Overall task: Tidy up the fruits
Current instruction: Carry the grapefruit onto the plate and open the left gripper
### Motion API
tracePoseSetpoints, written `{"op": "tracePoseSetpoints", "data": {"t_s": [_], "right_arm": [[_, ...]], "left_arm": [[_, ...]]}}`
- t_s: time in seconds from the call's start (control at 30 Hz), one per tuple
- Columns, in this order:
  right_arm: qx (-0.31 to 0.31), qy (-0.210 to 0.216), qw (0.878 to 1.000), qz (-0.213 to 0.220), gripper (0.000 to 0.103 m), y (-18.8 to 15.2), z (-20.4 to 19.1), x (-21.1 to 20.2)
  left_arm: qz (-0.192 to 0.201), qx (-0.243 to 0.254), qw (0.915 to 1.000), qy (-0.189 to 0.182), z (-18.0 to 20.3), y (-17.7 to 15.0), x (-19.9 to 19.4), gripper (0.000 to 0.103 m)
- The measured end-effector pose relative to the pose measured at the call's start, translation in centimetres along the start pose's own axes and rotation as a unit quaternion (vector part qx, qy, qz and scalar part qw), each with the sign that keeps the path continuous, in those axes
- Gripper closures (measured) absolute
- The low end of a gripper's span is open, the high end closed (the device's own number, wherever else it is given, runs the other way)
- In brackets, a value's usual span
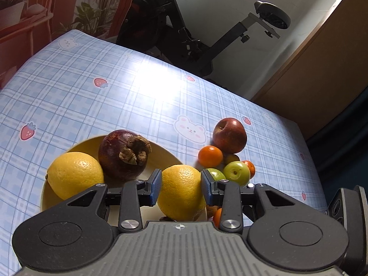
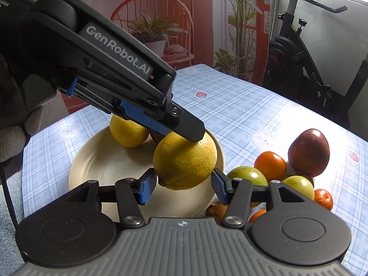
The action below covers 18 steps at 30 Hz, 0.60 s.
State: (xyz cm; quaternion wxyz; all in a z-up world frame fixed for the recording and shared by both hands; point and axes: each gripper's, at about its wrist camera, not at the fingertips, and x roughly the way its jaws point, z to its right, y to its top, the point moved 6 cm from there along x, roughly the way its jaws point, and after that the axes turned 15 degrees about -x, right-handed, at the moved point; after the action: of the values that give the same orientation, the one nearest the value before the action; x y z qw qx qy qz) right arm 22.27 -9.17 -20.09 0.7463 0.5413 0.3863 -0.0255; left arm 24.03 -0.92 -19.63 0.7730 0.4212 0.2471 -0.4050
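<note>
While the round pale-yellow plate (image 1: 49, 197) sits at the left of the blue checked tablecloth (image 1: 92, 96), it already carries a whole yellow lemon (image 1: 74, 174) and a dark purple mangosteen (image 1: 124, 154). Right of these, the left gripper (image 1: 180, 184) has its blue pads (image 1: 155, 185) pressed on a second yellow lemon (image 1: 181, 192), jaws partly closed, holding it above the plate's near rim. From the right wrist view the right gripper (image 2: 182, 185) stands partly open on either side of that same lemon and seems to hold nothing. Further right lies the loose pile: small orange tangerines (image 1: 210, 156), green round fruits (image 1: 237, 173) and a dark red apple (image 1: 230, 135). Released this near the rim, the lemon could roll off into the pile; the two grippers, so close together, could also knock each other
</note>
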Motion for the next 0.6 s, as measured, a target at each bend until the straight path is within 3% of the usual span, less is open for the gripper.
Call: {"op": "tracePoseSetpoints", "data": {"t_s": [0.33,0.6], "right_arm": [[-0.023,-0.002,0.999,-0.025,0.047,-0.2,-0.2,2.5],[-0.021,-0.016,0.999,-0.028,0.047,0.1,0.2,3.0]], "left_arm": [[-0.008,-0.061,0.998,-0.014,-2.9,0.6,0.5,0.066],[0.005,-0.062,0.9979,-0.019,-3.5,0.4,-0.1,0.066]]}}
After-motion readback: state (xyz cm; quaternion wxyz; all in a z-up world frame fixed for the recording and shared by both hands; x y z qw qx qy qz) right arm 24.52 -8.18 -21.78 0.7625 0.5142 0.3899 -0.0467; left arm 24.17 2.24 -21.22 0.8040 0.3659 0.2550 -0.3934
